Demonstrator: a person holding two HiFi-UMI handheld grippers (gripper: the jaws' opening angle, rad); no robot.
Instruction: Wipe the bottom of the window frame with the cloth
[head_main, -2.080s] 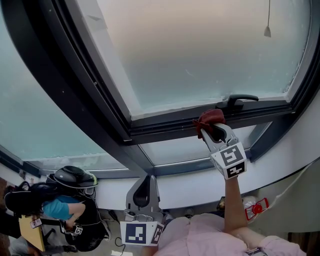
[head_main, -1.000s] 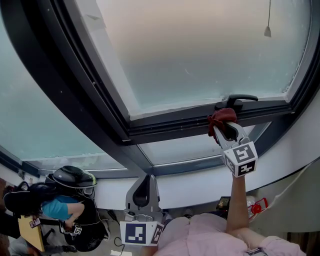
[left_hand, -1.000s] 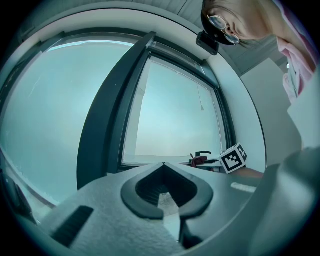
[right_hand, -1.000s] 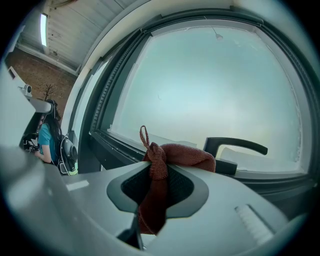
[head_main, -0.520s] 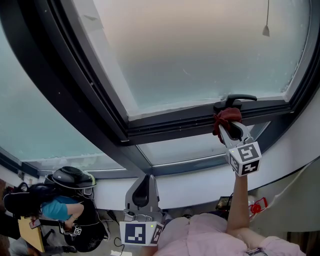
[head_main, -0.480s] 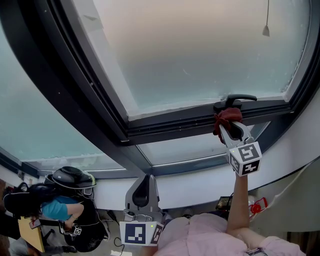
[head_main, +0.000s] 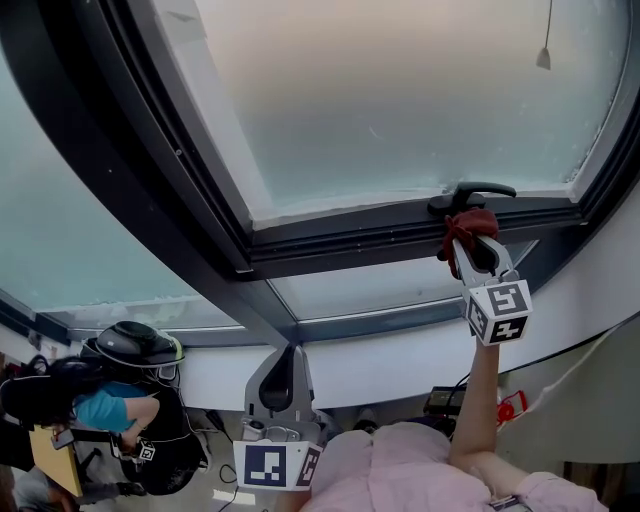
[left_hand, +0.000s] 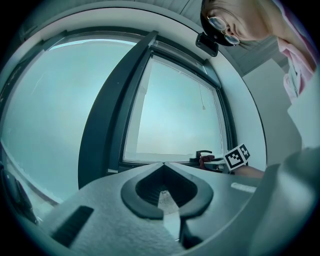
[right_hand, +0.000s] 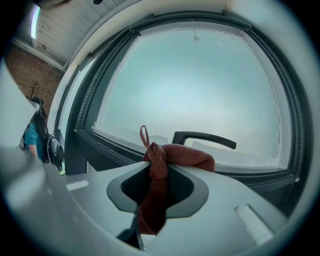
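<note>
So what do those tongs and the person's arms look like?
The left tongs and right tongs are pale grey plastic with dark padded insides. Each carries a white cube printed with black square markers. The person wears a pink shirt.

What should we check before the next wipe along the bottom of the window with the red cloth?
1. Cloth held firmly by the right gripper: ok, the fingers are shut on it.
2. Cloth pressed on the bottom of the window frame: cannot tell; it sits right at the frame.
3. Wiping path free: not ok, the handle is just above the cloth.
4. Left gripper out of the way: ok, it is shut, empty and low down, away from the frame.
</note>
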